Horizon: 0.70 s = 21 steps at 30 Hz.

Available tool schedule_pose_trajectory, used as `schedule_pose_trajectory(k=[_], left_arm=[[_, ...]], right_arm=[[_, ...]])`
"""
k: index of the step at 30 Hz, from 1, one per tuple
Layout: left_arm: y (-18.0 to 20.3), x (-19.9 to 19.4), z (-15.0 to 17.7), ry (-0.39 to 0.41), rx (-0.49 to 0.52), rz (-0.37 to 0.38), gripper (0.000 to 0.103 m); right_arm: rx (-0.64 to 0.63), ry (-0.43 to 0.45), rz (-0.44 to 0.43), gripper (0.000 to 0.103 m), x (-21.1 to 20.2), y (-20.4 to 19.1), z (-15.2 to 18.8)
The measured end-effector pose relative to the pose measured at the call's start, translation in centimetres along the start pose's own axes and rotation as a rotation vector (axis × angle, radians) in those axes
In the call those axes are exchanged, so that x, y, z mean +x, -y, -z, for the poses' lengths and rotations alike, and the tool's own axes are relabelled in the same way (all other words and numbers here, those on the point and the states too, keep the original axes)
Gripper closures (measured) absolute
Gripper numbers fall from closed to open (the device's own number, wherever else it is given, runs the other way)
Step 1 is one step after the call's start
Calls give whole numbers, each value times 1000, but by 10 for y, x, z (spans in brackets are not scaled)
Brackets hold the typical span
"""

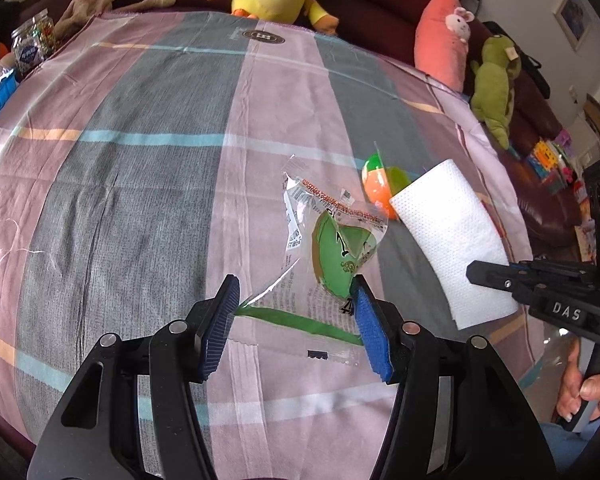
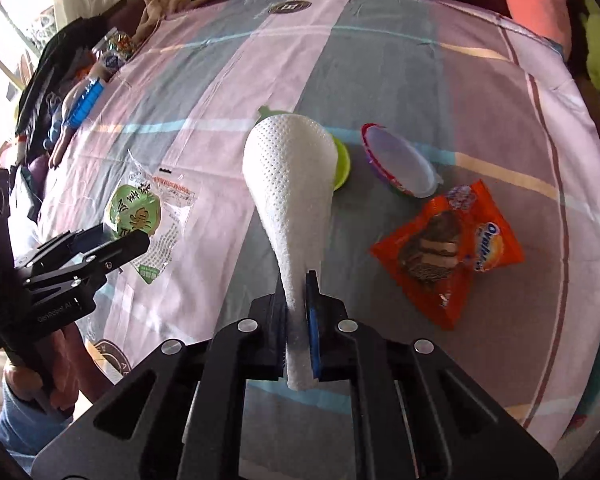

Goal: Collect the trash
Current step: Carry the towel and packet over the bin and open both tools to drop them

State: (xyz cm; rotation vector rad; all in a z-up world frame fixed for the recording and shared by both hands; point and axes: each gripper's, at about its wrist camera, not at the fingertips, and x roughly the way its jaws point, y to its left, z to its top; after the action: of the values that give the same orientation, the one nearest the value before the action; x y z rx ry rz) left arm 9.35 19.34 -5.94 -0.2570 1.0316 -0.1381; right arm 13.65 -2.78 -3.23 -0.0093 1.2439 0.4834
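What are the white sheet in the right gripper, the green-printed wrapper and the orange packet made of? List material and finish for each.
White sheet: likely paper towel; matte, dotted embossing, limp where it is pinched.
Green-printed wrapper: thin clear plastic film; glossy, see-through, crinkled.
Orange packet: probably plastic or foil-lined film; shiny, printed, creased.

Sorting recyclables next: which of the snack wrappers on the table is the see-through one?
The clear wrapper with the green round label, lying at the left gripper. The orange wrapper near the lidded bowl is opaque foil.
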Motion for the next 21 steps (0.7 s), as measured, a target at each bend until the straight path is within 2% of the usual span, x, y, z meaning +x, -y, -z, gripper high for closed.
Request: schedule_pose_trajectory(k=[4,9,21], left_arm=[[19,-8,-4,21,21,19,45],[53,-12,-7,31,63,48,45],[190,11,-10,-4,270,152,45]], right_arm=[[63,72,6,94,-38,32,5],[132,118,19,94,-62,70,17],[345,194,34,94,-110,173,74]])
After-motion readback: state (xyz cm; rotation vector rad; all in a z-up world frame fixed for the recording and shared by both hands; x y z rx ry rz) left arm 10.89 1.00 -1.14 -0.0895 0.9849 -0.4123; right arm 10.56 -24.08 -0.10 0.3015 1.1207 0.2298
